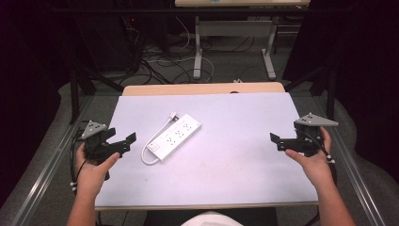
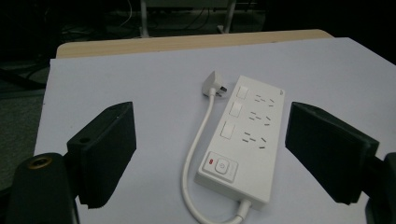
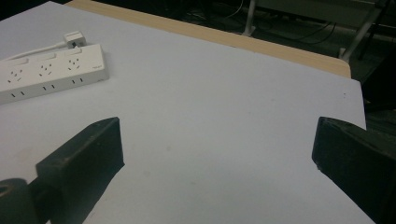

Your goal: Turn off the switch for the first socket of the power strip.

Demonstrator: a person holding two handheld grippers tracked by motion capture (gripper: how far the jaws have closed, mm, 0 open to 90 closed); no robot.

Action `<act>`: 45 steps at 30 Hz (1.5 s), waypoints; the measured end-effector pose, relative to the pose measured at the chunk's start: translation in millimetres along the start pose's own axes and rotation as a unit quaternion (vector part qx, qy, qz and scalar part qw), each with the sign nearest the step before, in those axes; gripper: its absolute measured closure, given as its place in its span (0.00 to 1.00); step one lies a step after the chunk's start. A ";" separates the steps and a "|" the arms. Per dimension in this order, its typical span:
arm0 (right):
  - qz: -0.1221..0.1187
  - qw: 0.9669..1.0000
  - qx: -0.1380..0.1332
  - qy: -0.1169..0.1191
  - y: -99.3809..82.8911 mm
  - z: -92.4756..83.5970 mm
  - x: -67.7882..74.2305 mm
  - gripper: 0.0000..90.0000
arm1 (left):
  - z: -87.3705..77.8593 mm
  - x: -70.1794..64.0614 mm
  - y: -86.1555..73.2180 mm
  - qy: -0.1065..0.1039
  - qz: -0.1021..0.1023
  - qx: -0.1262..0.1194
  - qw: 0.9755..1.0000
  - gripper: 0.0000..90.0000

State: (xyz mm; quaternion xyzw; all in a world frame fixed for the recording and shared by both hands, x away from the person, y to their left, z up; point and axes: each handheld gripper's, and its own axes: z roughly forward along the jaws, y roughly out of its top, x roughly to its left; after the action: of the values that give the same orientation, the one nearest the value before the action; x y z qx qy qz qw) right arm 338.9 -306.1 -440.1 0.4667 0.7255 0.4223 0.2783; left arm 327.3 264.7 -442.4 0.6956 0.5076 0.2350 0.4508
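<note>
A white power strip (image 1: 175,136) lies at an angle on the white sheet (image 1: 235,141), left of the middle. Its cord (image 1: 155,136) loops from the near end along its left side, and its white plug (image 1: 173,115) rests by the far end. In the left gripper view the power strip (image 2: 243,135) shows its sockets and a power button (image 2: 219,165) near me; the plug (image 2: 215,86) lies apart from the sockets. My left gripper (image 1: 126,142) is open at the sheet's left edge, just left of the strip. My right gripper (image 1: 276,141) is open at the right edge, holding nothing.
The sheet covers a wooden table (image 1: 202,88). Behind it on the floor lie tangled cables (image 1: 160,61) and the legs of another desk (image 1: 198,52). Black stands (image 1: 75,94) flank the table on both sides.
</note>
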 end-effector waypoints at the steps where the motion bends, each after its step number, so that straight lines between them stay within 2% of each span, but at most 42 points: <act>1: -0.003 1.000 0.000 0.004 0.2 -0.1 1.0 0.02 | 0.2 -1.6 0.1 -0.001 -0.004 -0.002 1.000 0.21; 2: -0.003 1.000 0.000 0.002 0.0 0.0 1.7 0.02 | 0.2 -1.8 0.4 0.000 0.005 0.000 1.000 0.23; 3: -0.003 1.000 0.001 0.001 -0.1 0.2 2.1 0.02 | 0.7 -3.7 0.4 -0.001 0.001 -0.001 1.000 0.25; 6: -0.004 1.000 0.003 0.006 -0.6 0.6 2.2 0.02 | 2.1 -6.9 0.6 0.005 0.012 0.005 1.000 0.30; 15: -0.005 1.000 0.005 0.005 -2.6 4.3 0.7 0.03 | 14.8 -11.0 0.8 0.015 0.042 0.022 0.999 0.35; 20: 0.001 1.000 0.007 0.004 -2.2 2.8 1.2 0.03 | 19.3 -13.6 7.4 0.002 0.043 0.017 0.999 0.36; 25: -0.003 1.000 0.007 0.006 -2.7 2.7 1.0 0.04 | 25.3 -18.2 15.1 0.000 0.059 0.020 0.998 0.36; 30: -0.003 1.000 0.012 0.012 -2.9 3.4 2.8 0.04 | 30.3 -20.6 22.9 -0.006 0.052 0.022 0.998 0.37; 38: -0.003 1.000 0.011 0.012 -2.9 2.5 2.1 0.05 | 35.0 -20.9 33.6 -0.013 0.054 0.025 0.998 0.41; 39: -0.003 1.000 0.011 0.012 -3.2 2.8 2.0 0.06 | 36.1 -21.9 34.3 -0.015 0.048 0.023 0.998 0.42; 40: -0.002 1.000 0.010 0.014 -3.4 3.2 2.1 0.06 | 36.2 -21.1 36.0 -0.014 0.054 0.026 0.998 0.43; 45: -0.003 1.000 0.013 0.014 -4.1 4.0 2.4 0.06 | 40.6 -21.2 42.3 -0.022 0.044 0.031 0.998 0.47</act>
State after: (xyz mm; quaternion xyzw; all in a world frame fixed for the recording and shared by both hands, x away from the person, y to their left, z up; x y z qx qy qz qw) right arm 339.4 -303.4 -445.7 0.4620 0.7362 0.4186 0.2633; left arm 372.1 226.2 -422.7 0.7360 0.4731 0.2238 0.4295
